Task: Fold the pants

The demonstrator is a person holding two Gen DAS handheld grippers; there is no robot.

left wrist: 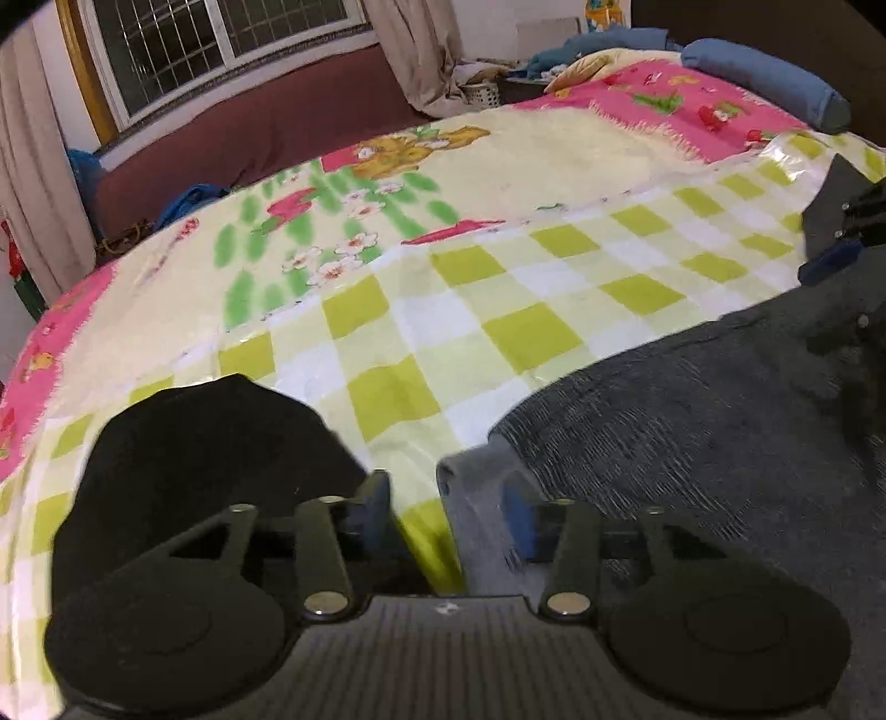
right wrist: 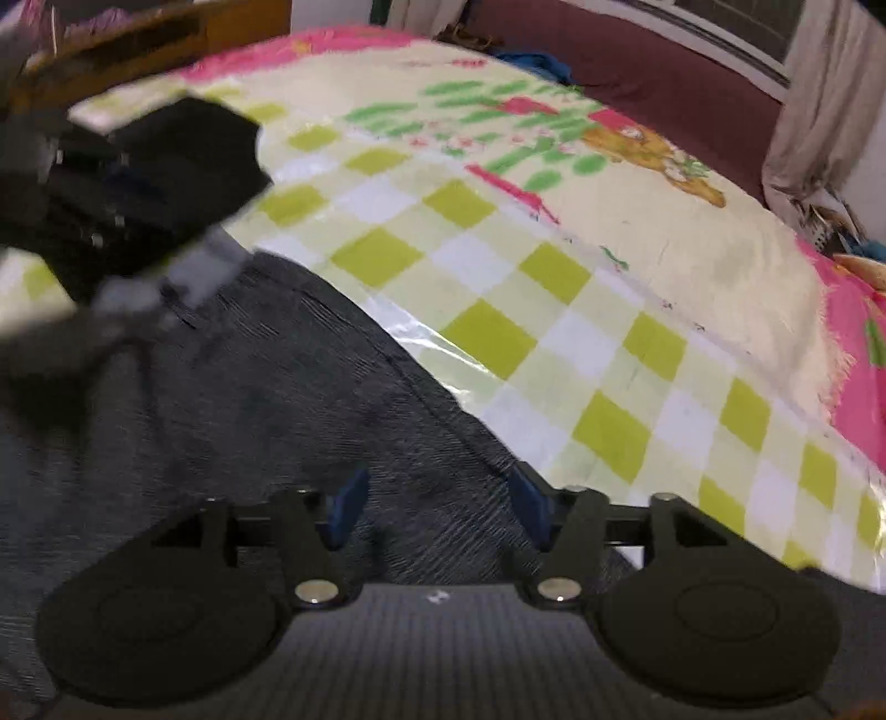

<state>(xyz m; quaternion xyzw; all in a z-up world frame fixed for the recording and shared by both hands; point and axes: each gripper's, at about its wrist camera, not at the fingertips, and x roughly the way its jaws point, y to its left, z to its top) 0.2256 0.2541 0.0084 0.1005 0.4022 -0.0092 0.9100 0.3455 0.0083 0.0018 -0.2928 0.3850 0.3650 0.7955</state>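
Pants [right wrist: 266, 399] edge lies between both parted tools [left wrist: 448, 509] [right wrist: 437, 509], checked cloth [left wrist: 443, 310] bare beyond.

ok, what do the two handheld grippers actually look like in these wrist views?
Identical pair: the left gripper and the right gripper each have a black ribbed body, two round black discs, black linkage arms with silver pivot pins, and blue fingertip pads. No cables, sleeves or hands show.

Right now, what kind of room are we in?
Most likely a bedroom: the dark pants lie on a bed with a cartoon-print blanket, a blue bolster pillow at its far end, and a curtained window.
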